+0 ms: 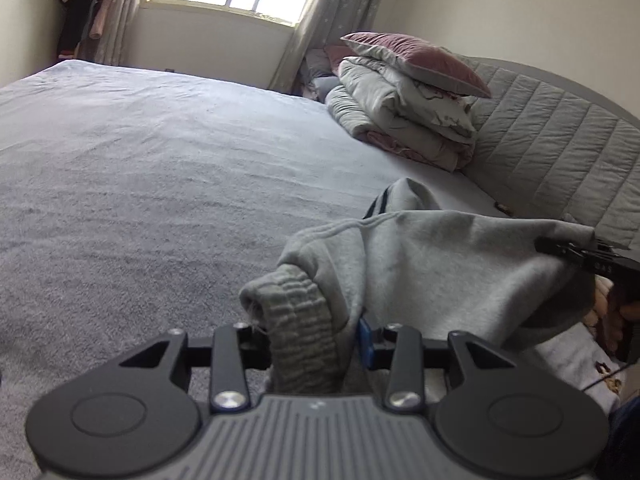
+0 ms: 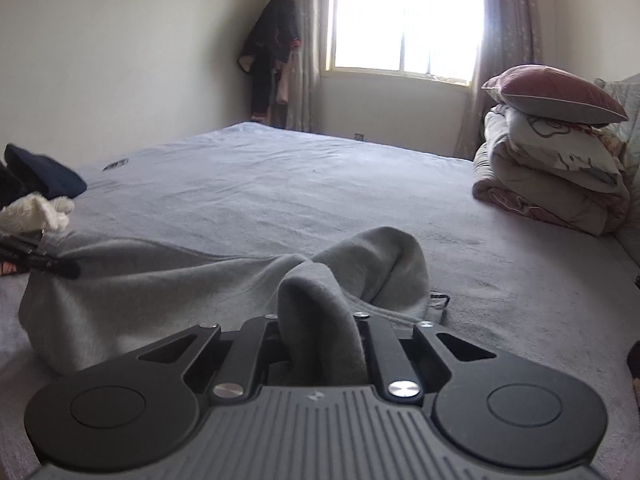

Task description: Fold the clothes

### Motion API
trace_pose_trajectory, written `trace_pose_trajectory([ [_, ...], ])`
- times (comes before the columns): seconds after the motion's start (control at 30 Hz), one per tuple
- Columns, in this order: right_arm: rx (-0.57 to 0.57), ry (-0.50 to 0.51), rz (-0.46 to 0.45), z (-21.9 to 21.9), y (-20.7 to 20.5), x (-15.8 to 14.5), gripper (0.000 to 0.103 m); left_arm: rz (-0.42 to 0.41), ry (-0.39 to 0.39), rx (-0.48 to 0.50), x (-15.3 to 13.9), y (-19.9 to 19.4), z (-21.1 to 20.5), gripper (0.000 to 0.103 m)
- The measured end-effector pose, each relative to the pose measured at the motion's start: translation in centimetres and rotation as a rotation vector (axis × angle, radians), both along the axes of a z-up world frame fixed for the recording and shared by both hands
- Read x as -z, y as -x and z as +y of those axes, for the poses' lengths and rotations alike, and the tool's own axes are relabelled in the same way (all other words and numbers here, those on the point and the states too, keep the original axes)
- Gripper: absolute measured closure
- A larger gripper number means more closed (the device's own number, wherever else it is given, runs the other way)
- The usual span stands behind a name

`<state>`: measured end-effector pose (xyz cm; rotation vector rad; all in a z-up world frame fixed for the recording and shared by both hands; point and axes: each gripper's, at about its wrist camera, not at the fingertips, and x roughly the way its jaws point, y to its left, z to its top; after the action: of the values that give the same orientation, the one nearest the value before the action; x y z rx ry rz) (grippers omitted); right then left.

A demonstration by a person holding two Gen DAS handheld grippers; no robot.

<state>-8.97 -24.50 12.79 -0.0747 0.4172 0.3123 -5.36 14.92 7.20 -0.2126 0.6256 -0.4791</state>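
A grey fleece garment (image 1: 440,272) hangs stretched between my two grippers just above the grey bed (image 1: 140,160). My left gripper (image 1: 310,340) is shut on its ribbed hem (image 1: 300,320), which fills the gap between the jaws. In the right wrist view, my right gripper (image 2: 320,332) is shut on a bunched fold of the same garment (image 2: 140,280), whose lower part sags onto the bed. The right gripper's tips (image 1: 560,250) pinch the cloth at the right edge of the left wrist view. The left gripper (image 2: 60,266) shows at the far left of the right wrist view.
A stack of folded duvets with a pink pillow (image 2: 560,152) stands by the quilted headboard (image 1: 560,140). A dark garment (image 2: 40,176) and a white one (image 2: 36,212) lie at the bed's left edge. Clothes hang in the corner (image 2: 272,60) beside the window.
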Motion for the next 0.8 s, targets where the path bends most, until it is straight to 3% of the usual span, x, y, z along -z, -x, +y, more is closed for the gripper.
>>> trace_pose_trajectory([
  [0.13, -0.015, -0.052, -0.036, 0.3, 0.5, -0.5, 0.089, -0.003, 0.030, -0.002, -0.5, 0.5, 0.6, 0.062],
  [0.23, -0.049, -0.048, -0.071, 1.2, 1.0, -1.1, 0.089, -0.010, 0.070, -0.007, -1.0, 0.6, 1.0, 0.068],
  [0.4, -0.115, -0.021, -0.072, 1.8, 1.9, -1.6, 0.089, -0.040, 0.094, 0.010, -1.7, 1.1, 1.0, 0.068],
  [0.47, -0.112, 0.004, -0.034, 1.7, 1.8, -1.4, 0.089, -0.011, 0.081, -0.028, -1.1, 0.4, 1.0, 0.063],
  [0.57, -0.073, 0.030, 0.024, 1.2, 1.5, -1.0, 0.089, 0.045, 0.084, -0.079, -0.4, -1.0, 1.1, 0.042],
  [0.63, -0.040, 0.032, 0.053, 0.7, 1.4, -0.6, 0.080, 0.071, 0.101, -0.107, -0.2, -1.8, 1.2, 0.027],
  [0.67, -0.014, 0.015, 0.057, 0.1, 1.3, -0.4, 0.068, 0.082, 0.110, -0.120, 0.0, -2.2, 1.2, 0.024],
  [0.7, 0.013, -0.006, 0.059, -0.6, 1.1, -0.2, 0.062, 0.096, 0.115, -0.131, 0.1, -2.6, 1.2, 0.018],
  [0.8, 0.091, -0.086, 0.089, -2.3, 0.3, 0.0, 0.058, 0.151, 0.119, -0.161, 0.8, -3.8, 0.8, 0.014],
])
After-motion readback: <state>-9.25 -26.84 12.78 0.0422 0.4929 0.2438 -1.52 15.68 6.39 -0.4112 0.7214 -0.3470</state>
